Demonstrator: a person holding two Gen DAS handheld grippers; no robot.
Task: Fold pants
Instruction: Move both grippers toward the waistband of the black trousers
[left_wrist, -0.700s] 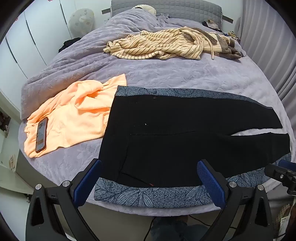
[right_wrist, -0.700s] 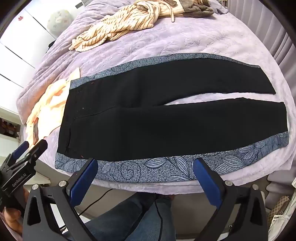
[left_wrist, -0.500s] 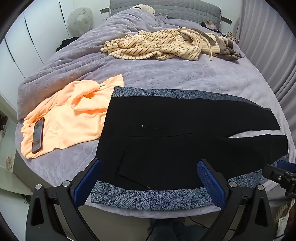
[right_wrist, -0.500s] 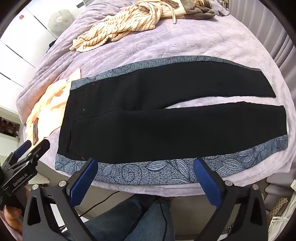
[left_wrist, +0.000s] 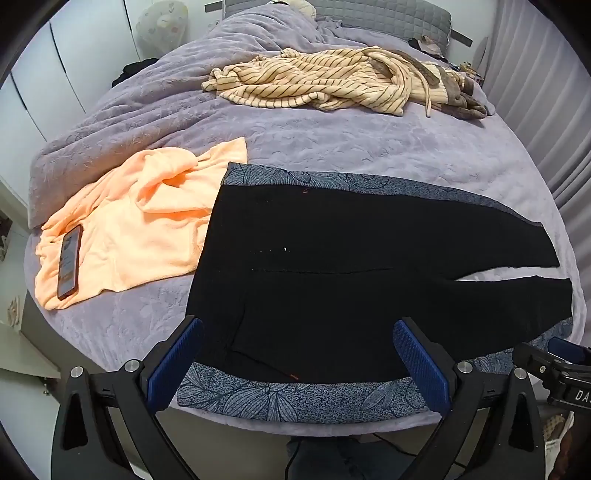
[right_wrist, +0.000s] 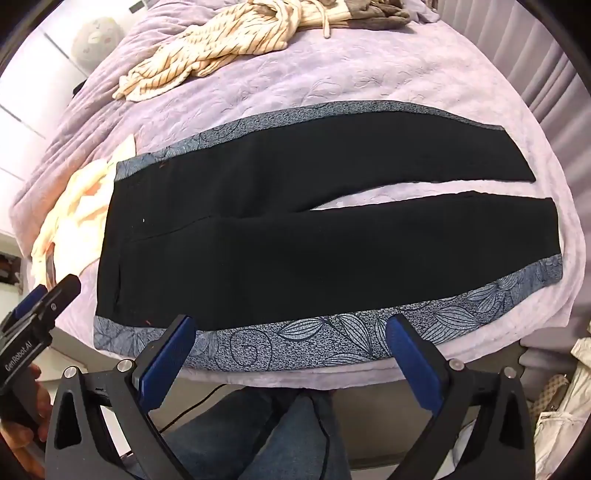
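Black pants (left_wrist: 332, 266) (right_wrist: 280, 236) with grey-blue leaf-print side stripes lie flat on the purple bed, waistband to the left, both legs stretched right with a narrow gap between them. My left gripper (left_wrist: 295, 362) hangs open above the near waistband corner, nothing between its blue pads. Over the near side stripe, around mid-leg, my right gripper (right_wrist: 291, 354) stands open and holds nothing. The left gripper (right_wrist: 37, 306) also shows at the left edge of the right wrist view.
An orange garment (left_wrist: 133, 229) with a phone (left_wrist: 69, 262) on it lies left of the pants. A striped beige garment (left_wrist: 325, 85) lies further back on the bed (left_wrist: 332, 147). The bed's front edge runs just below the pants; a person's jeans-clad legs (right_wrist: 280, 435) stand there.
Both grippers have moved a little lower and nearer to the pants' near edge; the pants look larger in both views. Jaws stayed open and the pants have not moved.
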